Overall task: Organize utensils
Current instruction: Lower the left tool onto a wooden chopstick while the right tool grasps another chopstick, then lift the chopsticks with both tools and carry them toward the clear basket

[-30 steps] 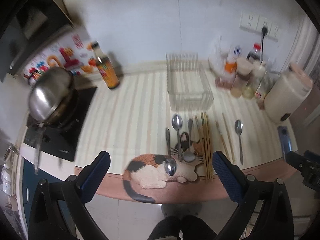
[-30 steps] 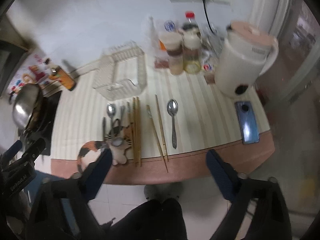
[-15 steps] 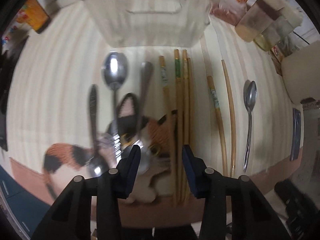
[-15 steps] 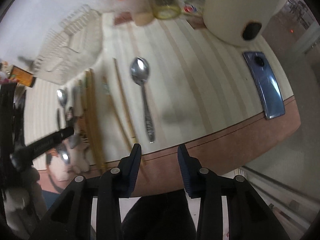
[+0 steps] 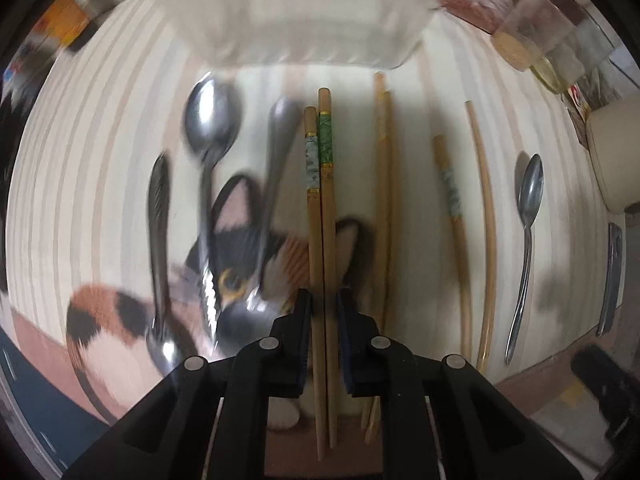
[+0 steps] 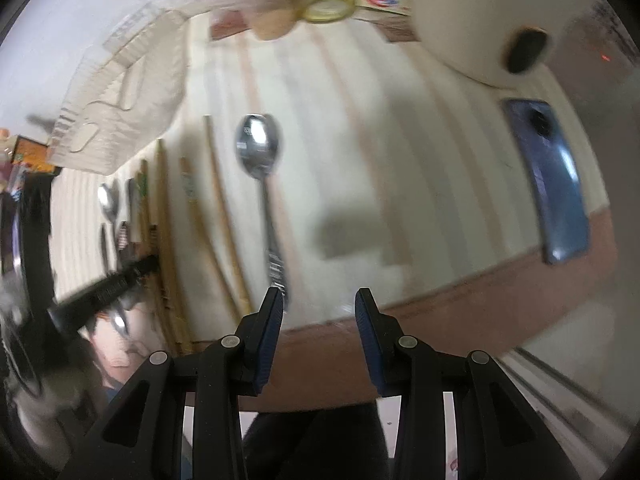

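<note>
Both tools have dropped from above the bench to just over the utensils. The left tool [image 5: 323, 300] is closing on a pair of wooden chopsticks [image 5: 323, 216], pads at their sides; the sticks, banded green and grey, run straight away from it across a cat-shaped mat [image 5: 240, 248]. The right tool [image 6: 319, 300] stands part-open and empty, a steel spoon [image 6: 262, 168] lying lengthwise just beyond its left finger [image 6: 274, 312].

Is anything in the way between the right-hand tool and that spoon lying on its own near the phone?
Nothing visible. The right tool is open, and the spoon lies alone, its handle end just beside one tool finger. The chopsticks lie off to one side and the phone to the other, both apart from it.
</note>
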A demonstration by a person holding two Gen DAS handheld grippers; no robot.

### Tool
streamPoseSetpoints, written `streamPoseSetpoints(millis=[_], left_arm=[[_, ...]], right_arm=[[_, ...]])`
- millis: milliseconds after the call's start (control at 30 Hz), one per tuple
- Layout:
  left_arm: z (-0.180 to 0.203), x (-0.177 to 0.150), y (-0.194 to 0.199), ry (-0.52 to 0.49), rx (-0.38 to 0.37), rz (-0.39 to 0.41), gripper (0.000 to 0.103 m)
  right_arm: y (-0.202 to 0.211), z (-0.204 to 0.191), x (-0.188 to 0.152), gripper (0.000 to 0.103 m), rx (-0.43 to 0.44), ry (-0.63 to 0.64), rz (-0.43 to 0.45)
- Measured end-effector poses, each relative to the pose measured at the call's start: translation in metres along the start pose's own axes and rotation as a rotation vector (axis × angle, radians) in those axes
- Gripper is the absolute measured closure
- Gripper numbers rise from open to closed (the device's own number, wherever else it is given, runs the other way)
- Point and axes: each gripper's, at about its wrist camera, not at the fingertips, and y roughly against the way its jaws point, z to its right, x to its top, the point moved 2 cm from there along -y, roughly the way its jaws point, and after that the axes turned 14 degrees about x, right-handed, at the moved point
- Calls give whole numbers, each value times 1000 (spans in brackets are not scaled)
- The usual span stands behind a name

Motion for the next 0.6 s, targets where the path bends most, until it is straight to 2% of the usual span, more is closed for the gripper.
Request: streamPoseSetpoints(millis=[100,167,300,367,400,433,500,600], left_arm=[[-17,-20,-6,59,-49,-40,93],[-25,-30,-11,89,-76,-53,93],[-27,-43,-15,120,-128,-61,93],[-30,-46,-20,128,-146,-64,92],[-32,-50,-22,137,-167,-65,92],[-39,-48,-21,147,-184,-68,92],[-56,-51,-26,185,-241,-77,92],[-66,-60,-30,222,-277,-95,92]], right_arm=[[-22,-22,12,64,25,54,-40],[-40,-34,18,64,10,96,-68],[-71,-45,23,64,-123,183,-103],[-73,-50,21,71,-142,233,-77],[-75,-49,20,84,-110,221,-102],[-77,-47,18,91,-103,208,-122],[-74,-44,17,96,-111,217,-124],[-69,-39,18,96,-85,202,-131]])
